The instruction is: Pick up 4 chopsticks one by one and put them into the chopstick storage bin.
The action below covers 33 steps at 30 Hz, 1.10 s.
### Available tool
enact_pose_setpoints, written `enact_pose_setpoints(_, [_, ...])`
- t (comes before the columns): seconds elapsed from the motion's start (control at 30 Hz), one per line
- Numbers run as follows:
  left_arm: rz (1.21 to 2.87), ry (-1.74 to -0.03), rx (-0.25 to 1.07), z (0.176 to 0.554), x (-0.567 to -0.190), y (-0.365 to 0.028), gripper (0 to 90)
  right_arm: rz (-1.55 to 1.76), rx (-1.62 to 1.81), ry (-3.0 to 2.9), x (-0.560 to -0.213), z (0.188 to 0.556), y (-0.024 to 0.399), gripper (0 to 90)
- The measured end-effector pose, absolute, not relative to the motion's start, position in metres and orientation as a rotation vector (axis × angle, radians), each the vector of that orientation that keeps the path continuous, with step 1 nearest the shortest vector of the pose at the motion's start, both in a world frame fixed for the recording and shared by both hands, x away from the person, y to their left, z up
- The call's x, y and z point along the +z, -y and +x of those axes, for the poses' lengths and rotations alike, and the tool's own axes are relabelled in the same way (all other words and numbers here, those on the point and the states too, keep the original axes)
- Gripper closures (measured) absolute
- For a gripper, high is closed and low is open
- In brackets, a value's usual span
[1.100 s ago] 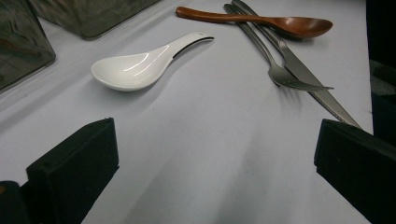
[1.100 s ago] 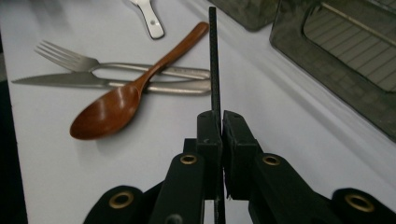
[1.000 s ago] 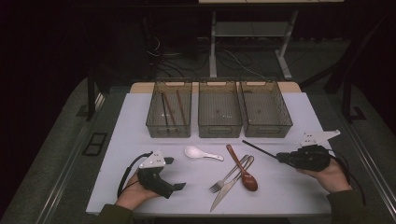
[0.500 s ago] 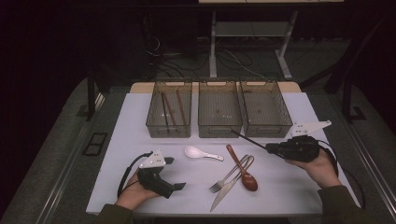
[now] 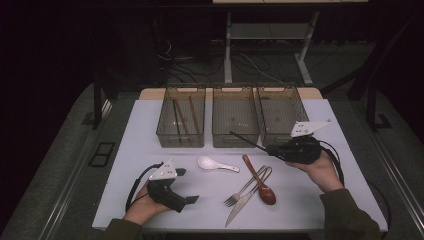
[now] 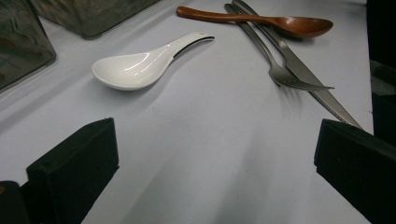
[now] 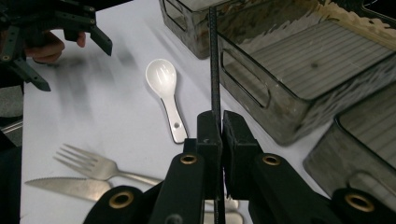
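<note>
My right gripper [image 5: 270,148] is shut on one end of a thin black chopstick [image 5: 247,140]. The stick points left and away, its tip in front of the middle bin [image 5: 222,139]. In the right gripper view the jaws [image 7: 220,126] pinch the chopstick [image 7: 214,60], which rises past the bin's [image 7: 247,88] near wall. My left gripper [image 5: 186,186] rests open at the table's near left, and in the left gripper view [image 6: 212,158] nothing lies between its jaws.
Three clear bins stand in a row at the back: the left bin [image 5: 180,141] holds brown chopsticks [image 5: 176,117], and the right bin [image 5: 280,89]. On the white table lie a white spoon [image 5: 215,164], a wooden spoon [image 5: 260,182], a fork [image 5: 245,189] and a knife [image 5: 242,209].
My right gripper has carried the black chopstick left and away, toward the bins, and a little higher. The left gripper has stayed put.
</note>
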<state>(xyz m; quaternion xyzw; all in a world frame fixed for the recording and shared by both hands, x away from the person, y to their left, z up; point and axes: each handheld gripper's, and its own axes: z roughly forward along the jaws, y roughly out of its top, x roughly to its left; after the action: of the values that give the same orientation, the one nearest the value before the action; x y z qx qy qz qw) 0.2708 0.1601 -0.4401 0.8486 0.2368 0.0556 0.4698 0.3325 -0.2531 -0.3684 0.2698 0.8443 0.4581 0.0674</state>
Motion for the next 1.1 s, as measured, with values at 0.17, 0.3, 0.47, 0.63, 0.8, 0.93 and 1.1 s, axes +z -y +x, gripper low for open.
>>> enact_pose_setpoints(0.17, [2.070, -0.593, 0.129, 0.270, -0.440, -0.159, 0.0, 0.807, 1.370, -2.539, -0.366, 0.340, 0.238, 86.2])
enact_pose_setpoints(0.3, [2.062, -0.597, 0.127, 0.271, -0.440, -0.161, 0.0, 0.820, 1.370, -2.528, -0.364, 0.347, 0.227, 86.2])
enact_pose_setpoints(0.47, [2.063, -0.594, 0.131, 0.271, -0.439, -0.161, 0.0, 0.828, 1.365, -2.523, -0.362, 0.359, 0.209, 86.2])
enact_pose_setpoints(0.63, [2.058, -0.596, 0.133, 0.271, -0.439, -0.161, 0.0, 0.848, 1.358, -2.512, -0.357, 0.373, 0.188, 86.2])
enact_pose_setpoints(0.8, [2.061, -0.588, 0.134, 0.271, -0.439, -0.161, 0.0, 0.885, 1.341, -2.509, -0.353, 0.388, 0.165, 86.2])
enact_pose_setpoints(0.93, [2.054, -0.592, 0.128, 0.271, -0.439, -0.161, 0.0, 0.915, 1.331, -2.503, -0.350, 0.401, 0.147, 86.2])
enact_pose_setpoints(1.1, [2.055, -0.595, 0.125, 0.271, -0.438, -0.161, 0.0, 0.942, 1.298, -2.503, -0.351, 0.418, 0.123, 86.2])
